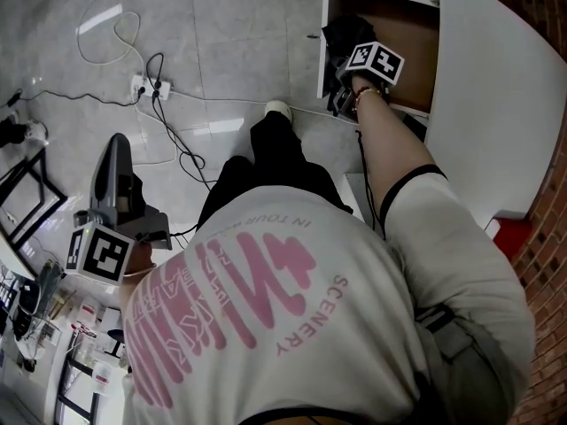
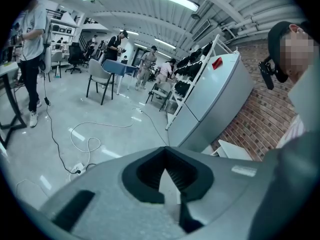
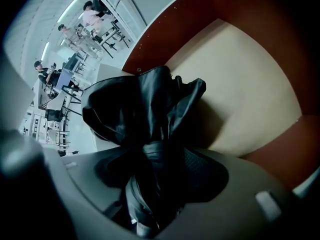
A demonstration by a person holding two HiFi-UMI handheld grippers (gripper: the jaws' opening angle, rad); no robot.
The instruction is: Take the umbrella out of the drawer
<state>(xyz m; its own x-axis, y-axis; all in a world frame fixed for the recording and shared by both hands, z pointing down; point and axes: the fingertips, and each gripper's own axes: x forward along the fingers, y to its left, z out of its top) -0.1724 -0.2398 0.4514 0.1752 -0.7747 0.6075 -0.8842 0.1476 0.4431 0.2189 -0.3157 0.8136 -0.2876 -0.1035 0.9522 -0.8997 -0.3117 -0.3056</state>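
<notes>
The black folded umbrella (image 1: 339, 34) lies in the open white drawer (image 1: 409, 38) at the top right of the head view. My right gripper (image 1: 347, 91) reaches steeply down into that drawer. In the right gripper view the umbrella (image 3: 145, 104) bunches up over the drawer's pale bottom (image 3: 250, 99), and its lower part runs between the jaws of the right gripper (image 3: 155, 184). The jaws stand wide around it, and part of one ribbed pad (image 3: 202, 166) is bare. My left gripper (image 1: 118, 144) hangs at the left over the floor. Its jaws (image 2: 166, 156) are shut on nothing.
A white cabinet top (image 1: 496, 104) stands right of the drawer. Cables and a power strip (image 1: 146, 85) lie on the grey floor. A black metal rack (image 1: 27, 193) and a cluttered table (image 1: 53, 326) are at the left. Several people and chairs (image 2: 102, 74) show far off.
</notes>
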